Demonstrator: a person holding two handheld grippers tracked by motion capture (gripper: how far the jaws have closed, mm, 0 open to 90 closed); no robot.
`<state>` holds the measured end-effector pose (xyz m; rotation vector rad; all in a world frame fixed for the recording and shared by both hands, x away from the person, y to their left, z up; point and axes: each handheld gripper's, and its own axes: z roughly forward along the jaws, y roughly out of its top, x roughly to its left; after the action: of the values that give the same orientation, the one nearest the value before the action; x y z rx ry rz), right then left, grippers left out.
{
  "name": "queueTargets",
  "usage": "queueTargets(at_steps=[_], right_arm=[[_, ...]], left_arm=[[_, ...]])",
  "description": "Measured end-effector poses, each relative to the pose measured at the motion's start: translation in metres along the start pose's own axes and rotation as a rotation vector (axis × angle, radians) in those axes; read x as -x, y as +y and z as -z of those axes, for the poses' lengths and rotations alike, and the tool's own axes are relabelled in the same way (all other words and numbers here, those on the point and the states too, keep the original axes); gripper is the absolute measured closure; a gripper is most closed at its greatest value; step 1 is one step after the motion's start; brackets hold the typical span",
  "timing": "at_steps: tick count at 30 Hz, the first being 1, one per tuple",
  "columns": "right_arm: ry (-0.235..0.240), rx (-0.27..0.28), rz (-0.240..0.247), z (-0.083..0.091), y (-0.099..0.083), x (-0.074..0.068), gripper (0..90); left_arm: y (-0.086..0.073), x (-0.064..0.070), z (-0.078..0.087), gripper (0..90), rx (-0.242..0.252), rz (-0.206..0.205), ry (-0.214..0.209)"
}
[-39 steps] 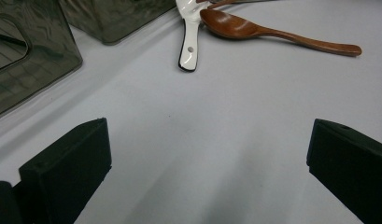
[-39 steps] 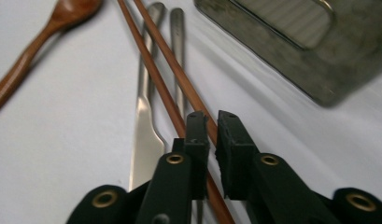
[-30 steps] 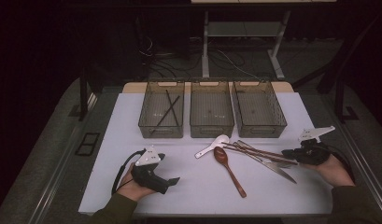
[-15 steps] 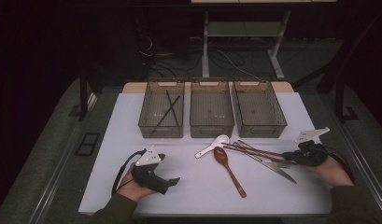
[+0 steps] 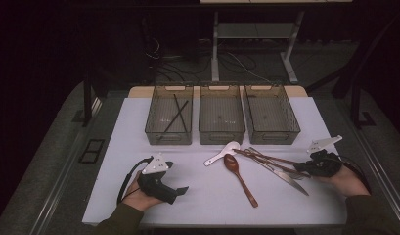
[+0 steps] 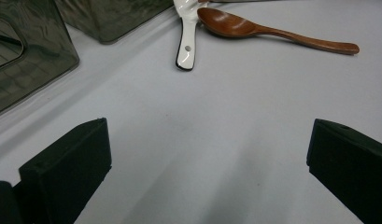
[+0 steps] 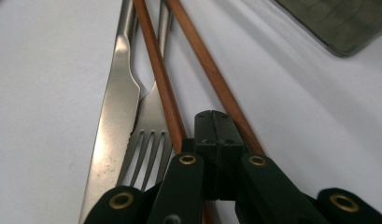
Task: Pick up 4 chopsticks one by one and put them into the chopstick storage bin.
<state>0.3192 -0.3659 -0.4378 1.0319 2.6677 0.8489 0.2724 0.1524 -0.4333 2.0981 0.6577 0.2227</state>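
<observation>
The wooden chopsticks (image 7: 166, 88) lay on the table under our right gripper (image 7: 212, 122), one passing each side of its jaws, which we had pressed together on nothing. A fork (image 7: 149, 126) and knife (image 7: 115, 116) lay left of them. Our left gripper (image 5: 180, 189) rested wide open, spoons (image 6: 235, 25) ahead.

Two handheld black grippers, the left gripper (image 5: 180, 190) and the right gripper (image 5: 301, 170), each carry a pale grey three-cornered plate on top and trail a black cable. Seen up close, the right gripper's linkage arms are matte black with brass-coloured rivets at the joints, and its jaw blocks are squared. The person wears dark olive sleeves (image 5: 120, 221).
</observation>
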Motion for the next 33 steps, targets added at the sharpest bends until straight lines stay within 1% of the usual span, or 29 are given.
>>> queueTargets(at_steps=[1,4,7,9,13,15,17,18,19,22,26,29,33], right_arm=[[-0.002,-0.001,0.009,0.000,0.000,-0.001,89.9],[0.007,-0.009,0.007,0.000,0.001,-0.005,89.9],[0.013,-0.017,0.024,0.000,0.001,-0.009,89.9],[0.019,-0.023,0.024,0.000,0.002,-0.012,89.9],[0.023,-0.023,0.025,0.000,0.002,-0.012,89.8],[0.019,-0.009,0.015,0.002,0.002,-0.011,89.8],[0.020,0.022,0.001,0.006,0.002,-0.009,89.7],[0.032,0.045,-0.002,0.009,0.003,-0.009,89.1],[0.038,0.057,-0.002,0.010,0.004,-0.009,87.5],[0.050,0.085,0.012,0.011,0.010,-0.013,84.0],[0.066,0.115,0.038,0.009,0.020,-0.021,80.3],[0.069,0.114,0.058,0.005,0.025,-0.025,79.8],[0.076,0.081,0.074,-0.003,0.026,-0.025,78.7]], left_arm=[[0.000,0.000,0.000,0.0,0.000,-0.001,-0.001],[0.000,0.000,0.000,0.0,-0.002,-0.003,-0.002],[0.000,0.001,0.000,0.0,-0.001,0.001,-0.002],[0.000,0.001,0.000,0.0,-0.001,0.000,-0.004],[0.000,0.000,0.000,0.0,0.002,-0.003,-0.004],[0.000,0.000,0.001,0.0,0.003,0.000,-0.004],[0.000,0.000,0.001,0.0,0.009,0.002,-0.010],[0.000,0.000,0.001,0.0,0.010,0.002,-0.011],[0.000,-0.001,0.001,0.0,0.009,0.001,-0.013],[-0.001,-0.002,0.002,0.0,0.014,-0.005,-0.018],[-0.003,-0.005,0.004,0.0,0.024,0.008,-0.022],[-0.004,-0.006,0.005,0.0,0.025,0.012,-0.018],[-0.004,-0.005,0.004,0.0,0.026,0.009,-0.024]])
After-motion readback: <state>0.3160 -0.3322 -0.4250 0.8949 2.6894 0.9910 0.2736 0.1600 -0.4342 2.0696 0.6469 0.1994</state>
